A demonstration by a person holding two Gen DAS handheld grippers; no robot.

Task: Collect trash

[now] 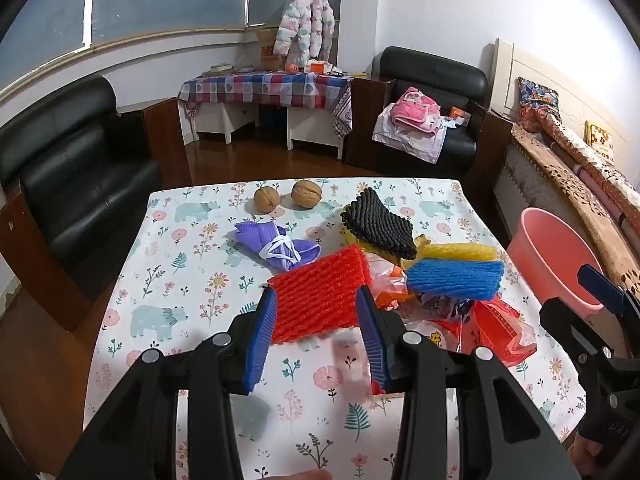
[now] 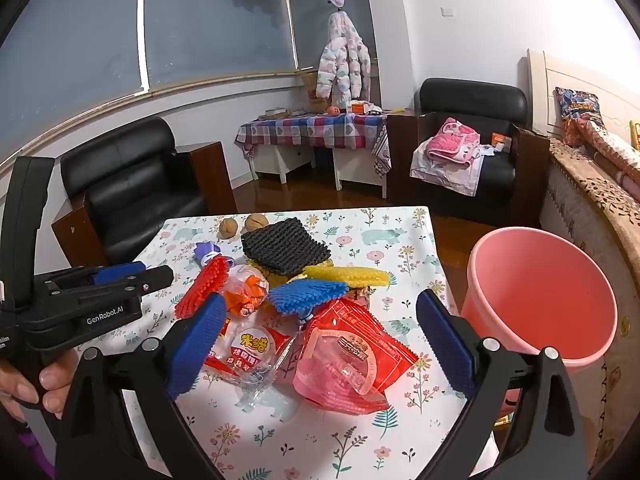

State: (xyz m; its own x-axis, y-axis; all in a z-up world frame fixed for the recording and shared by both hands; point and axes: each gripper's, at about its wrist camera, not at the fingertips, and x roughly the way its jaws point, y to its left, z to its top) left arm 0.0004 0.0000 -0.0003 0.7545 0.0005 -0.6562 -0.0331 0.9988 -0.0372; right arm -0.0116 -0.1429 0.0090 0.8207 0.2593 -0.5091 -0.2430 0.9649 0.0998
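A pile of trash lies on the floral tablecloth (image 1: 168, 280): a red foam net (image 1: 320, 292), blue net (image 1: 456, 278), yellow net (image 1: 464, 252), black net (image 1: 380, 224), a purple cloth bundle (image 1: 276, 244) and red snack wrappers (image 2: 352, 344). My left gripper (image 1: 316, 336) is open, its fingers on either side of the red net's near edge. My right gripper (image 2: 320, 344) is open wide, hovering over the red wrappers and a clear wrapper (image 2: 252, 352). A pink bucket (image 2: 540, 300) stands beside the table's right edge.
Two walnuts (image 1: 286, 196) sit at the table's far edge. Black armchairs (image 1: 72, 168) stand to the left and at the far right. A checked side table (image 1: 268, 88) stands at the back. A bed (image 1: 580, 160) runs along the right.
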